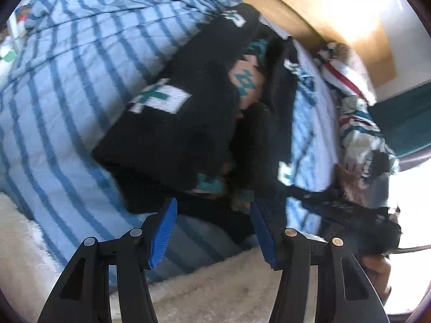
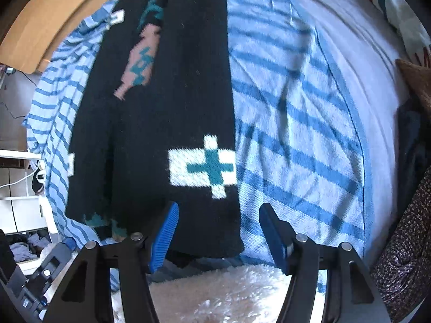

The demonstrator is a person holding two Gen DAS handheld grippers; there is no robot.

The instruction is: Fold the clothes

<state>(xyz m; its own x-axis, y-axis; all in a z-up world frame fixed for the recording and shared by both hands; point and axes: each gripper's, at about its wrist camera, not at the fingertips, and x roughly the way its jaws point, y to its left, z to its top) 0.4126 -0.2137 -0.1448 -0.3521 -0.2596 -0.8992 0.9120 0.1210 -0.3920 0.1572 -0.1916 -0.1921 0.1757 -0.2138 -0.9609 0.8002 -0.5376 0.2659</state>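
black knitted sweater with white-and-teal cross patches (image 2: 172, 113) lies lengthwise through the middle of the right wrist frame, spread on a light blue blanket with darker blue stripes (image 2: 291, 145). right gripper (image 2: 218, 231) sits at the bottom centre, blue pads (image 2: 164, 237) spread apart and gripping nothing; the sweater's near hem falls between them. white fluffy fabric (image 2: 229, 290) fills the bottom edge below the hem.

left wrist view, blurred: same sweater (image 1: 167, 134) runs diagonally from upper centre to lower centre, bunched and folded over itself, a pink-and-teal patch showing at the fold. left gripper (image 1: 214, 228) at bottom centre, jaws wide, nothing held, its tips just at the sweater's lower edge.

only the left view shows a patterned grey, white and red garment (image 1: 361, 123) heaped along the right edge and a wooden board (image 1: 323, 8) at upper right. only the right view shows white shelving (image 2: 18, 188) at lower left and a dark speckled fabric (image 2: 404, 258) at lower right.
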